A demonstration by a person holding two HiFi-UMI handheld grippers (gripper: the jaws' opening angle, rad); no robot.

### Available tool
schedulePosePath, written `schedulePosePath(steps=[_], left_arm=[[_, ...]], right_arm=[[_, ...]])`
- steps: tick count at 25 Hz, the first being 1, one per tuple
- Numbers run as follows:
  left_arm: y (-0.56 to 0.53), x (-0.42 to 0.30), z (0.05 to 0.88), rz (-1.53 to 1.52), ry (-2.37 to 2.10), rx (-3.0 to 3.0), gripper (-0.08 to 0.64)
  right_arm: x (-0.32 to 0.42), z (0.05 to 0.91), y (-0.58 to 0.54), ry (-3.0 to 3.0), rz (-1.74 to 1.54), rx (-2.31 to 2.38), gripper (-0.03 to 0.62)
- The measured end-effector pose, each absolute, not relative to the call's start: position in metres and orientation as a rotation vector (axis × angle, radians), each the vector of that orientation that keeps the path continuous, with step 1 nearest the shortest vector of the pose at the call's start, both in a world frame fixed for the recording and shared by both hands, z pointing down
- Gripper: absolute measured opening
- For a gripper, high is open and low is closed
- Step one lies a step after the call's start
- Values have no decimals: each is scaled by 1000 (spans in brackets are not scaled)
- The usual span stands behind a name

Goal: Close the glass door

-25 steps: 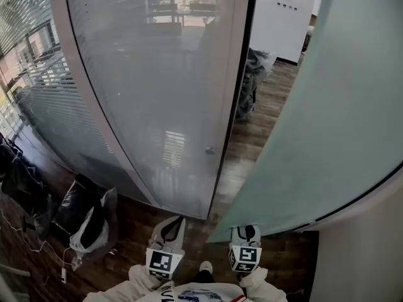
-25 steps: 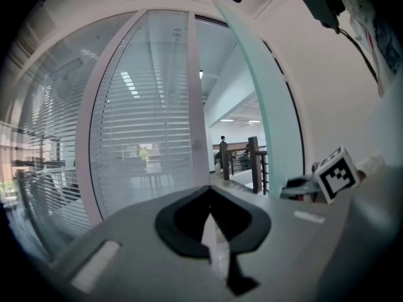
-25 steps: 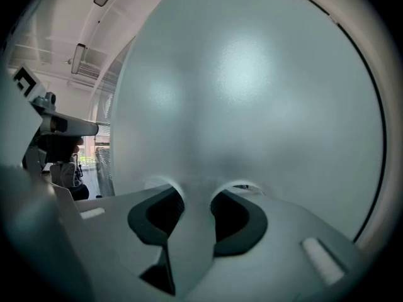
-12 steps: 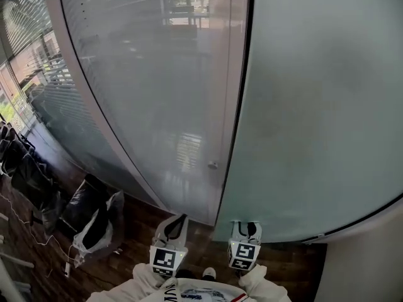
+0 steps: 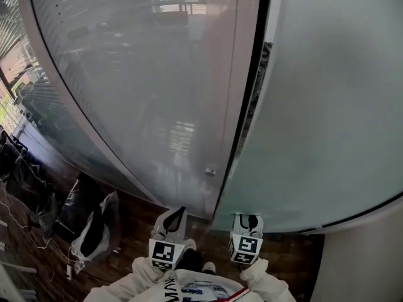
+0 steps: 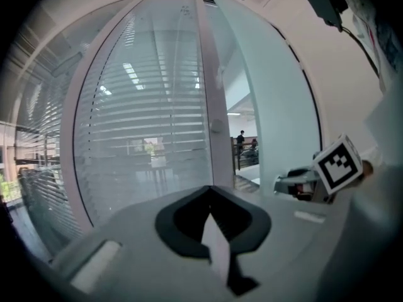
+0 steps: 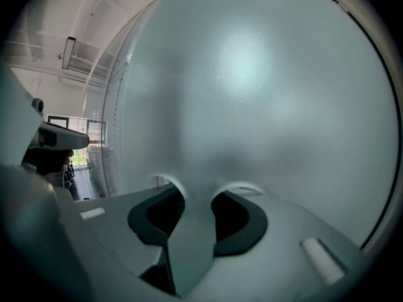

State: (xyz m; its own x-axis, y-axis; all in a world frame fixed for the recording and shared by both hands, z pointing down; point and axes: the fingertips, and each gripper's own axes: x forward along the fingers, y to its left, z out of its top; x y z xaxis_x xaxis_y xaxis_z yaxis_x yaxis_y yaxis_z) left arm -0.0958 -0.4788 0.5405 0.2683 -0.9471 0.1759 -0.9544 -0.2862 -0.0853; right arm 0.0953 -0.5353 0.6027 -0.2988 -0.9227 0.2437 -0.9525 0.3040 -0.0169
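The frosted glass door [image 5: 327, 118] fills the right side of the head view, with its free edge a narrow slit away from the pale frame post [image 5: 242, 74] of the fixed glass panel [image 5: 145, 93]. My right gripper [image 5: 250, 219] points at the door's face near its bottom corner. In the right gripper view the jaws [image 7: 198, 190] stand apart against the door [image 7: 264, 93] with nothing between them. My left gripper [image 5: 175, 214] is beside it, in front of the fixed panel, with its jaws [image 6: 211, 190] together and empty. A small round knob [image 5: 210, 172] sits low on the frame.
Black bags [image 5: 82, 212] and loose cables [image 5: 38, 250] lie on the wooden floor to the left. A white wall [image 5: 365, 263] stands at the right. Through the slit, distant people [image 6: 241, 137] stand in the room beyond.
The door has swung toward the frame, so the wide opening into the room has shrunk to a slit. Both grippers have moved forward with it.
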Motion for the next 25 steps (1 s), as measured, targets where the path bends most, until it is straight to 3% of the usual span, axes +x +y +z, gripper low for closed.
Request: schedulePosePath(steps=[25], left_arm=[[-563, -97, 550, 295, -1550, 2678, 3]], right_arm=[[103, 605, -580, -2310, 260, 1805, 132]])
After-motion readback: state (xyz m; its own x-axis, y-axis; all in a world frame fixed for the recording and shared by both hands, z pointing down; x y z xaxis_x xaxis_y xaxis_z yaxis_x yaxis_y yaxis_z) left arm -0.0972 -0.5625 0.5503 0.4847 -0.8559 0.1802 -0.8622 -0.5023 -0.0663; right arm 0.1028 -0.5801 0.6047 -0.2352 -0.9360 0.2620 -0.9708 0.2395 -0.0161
